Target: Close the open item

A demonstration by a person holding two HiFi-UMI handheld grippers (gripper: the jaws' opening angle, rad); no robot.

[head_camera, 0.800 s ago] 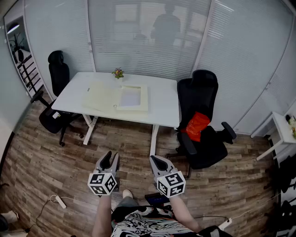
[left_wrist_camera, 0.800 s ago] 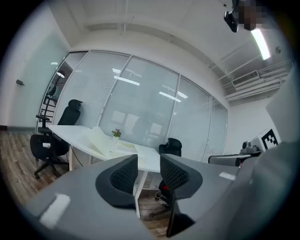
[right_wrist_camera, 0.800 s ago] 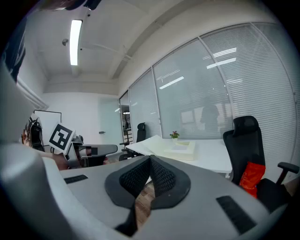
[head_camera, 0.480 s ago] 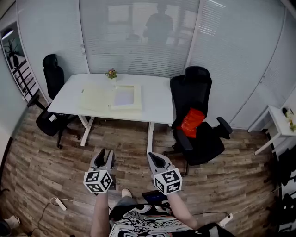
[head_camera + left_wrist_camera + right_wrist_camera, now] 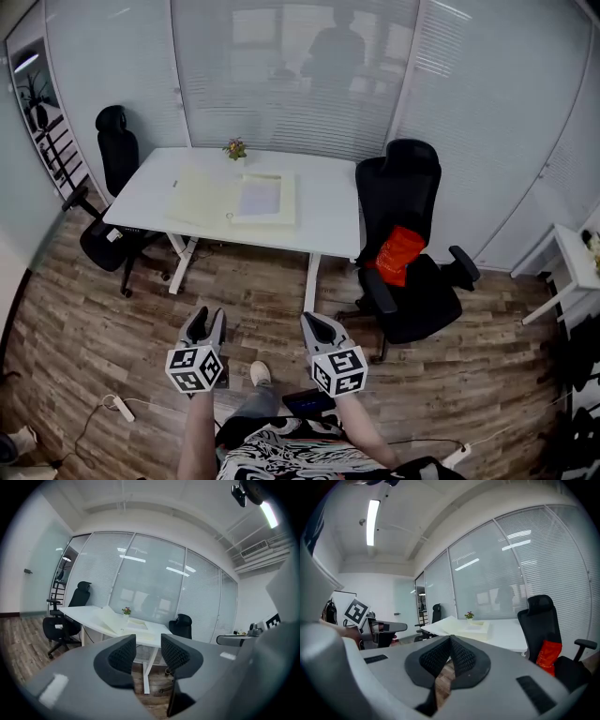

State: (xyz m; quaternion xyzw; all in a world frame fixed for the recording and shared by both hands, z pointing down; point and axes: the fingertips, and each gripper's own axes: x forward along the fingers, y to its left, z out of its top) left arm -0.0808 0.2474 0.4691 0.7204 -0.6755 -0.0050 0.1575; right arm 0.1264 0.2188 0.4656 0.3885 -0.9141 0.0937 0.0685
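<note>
Left tongs [image 5: 206, 322] spread, right tongs [image 5: 316, 324] pressed together, both empty. Step up to the desk [image 5: 328, 206] first; the open box [image 5: 234, 200] lies far off.

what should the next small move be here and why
Probably step forward toward the white desk. The cream box lies open on it, its lid folded out to the left. Both grippers hang well short of it, the left gripper with jaws apart and the right gripper with jaws together. Neither touches anything, so closing the gap comes first.
</note>
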